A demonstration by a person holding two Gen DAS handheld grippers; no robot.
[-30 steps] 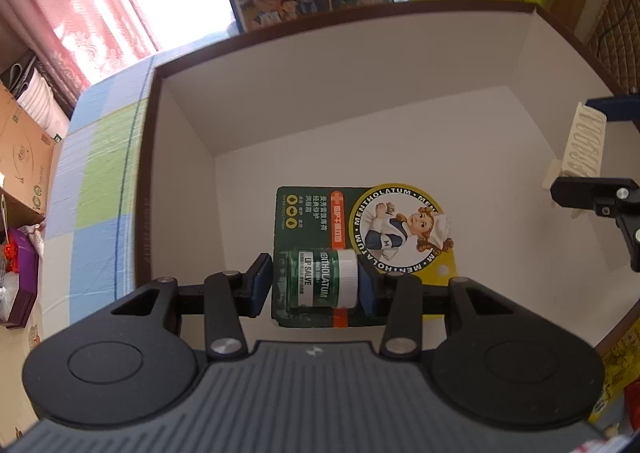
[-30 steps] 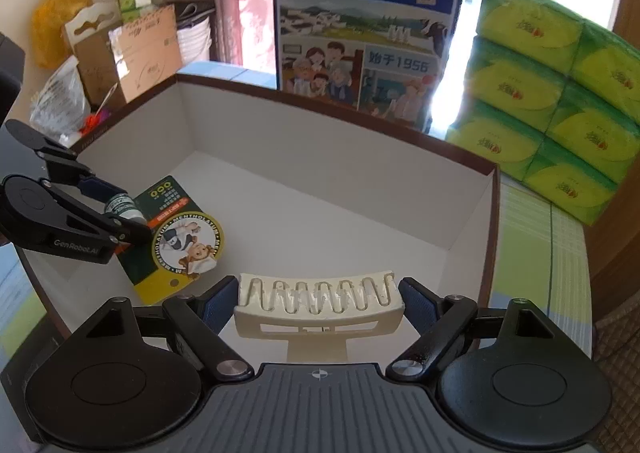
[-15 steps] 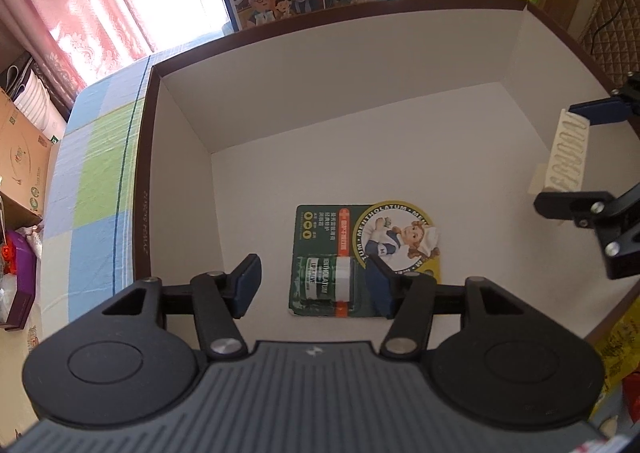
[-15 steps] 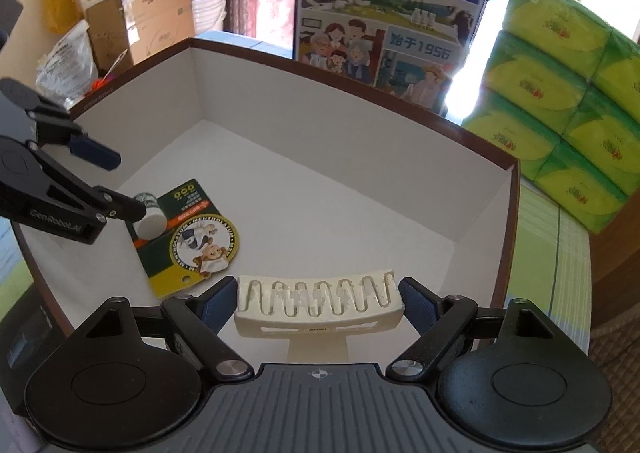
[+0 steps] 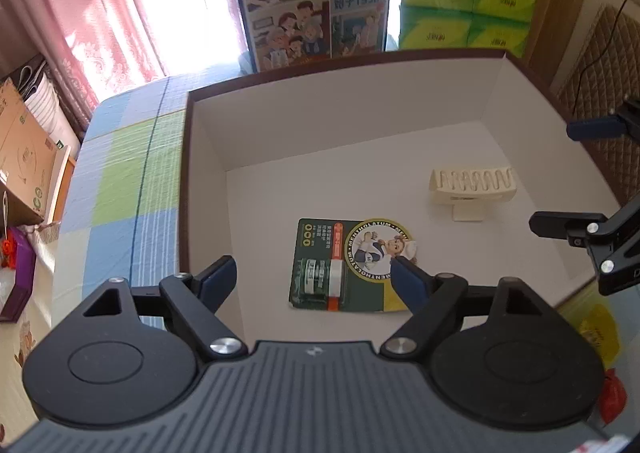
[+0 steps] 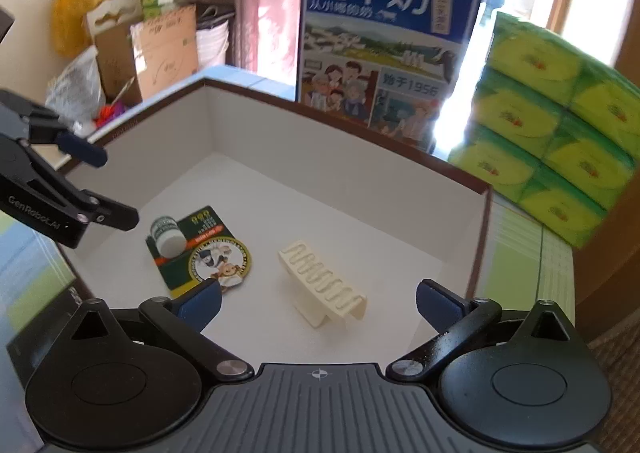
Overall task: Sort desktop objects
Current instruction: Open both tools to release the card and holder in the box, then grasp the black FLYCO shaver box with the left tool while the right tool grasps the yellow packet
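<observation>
Fingers of both grippers now spread wide, nothing held. Left gripper has let go of the lip balm card, which lies flat on the box floor between and just ahead of its fingers. Right gripper has released the cream clip; it rests on the floor between its fingers, apart from the card.

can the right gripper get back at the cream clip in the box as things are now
Probably yes. The right hand-held gripper is open and empty, and the clip lies alone on the box floor just ahead of it. The lip balm card lies apart, to the left.
</observation>
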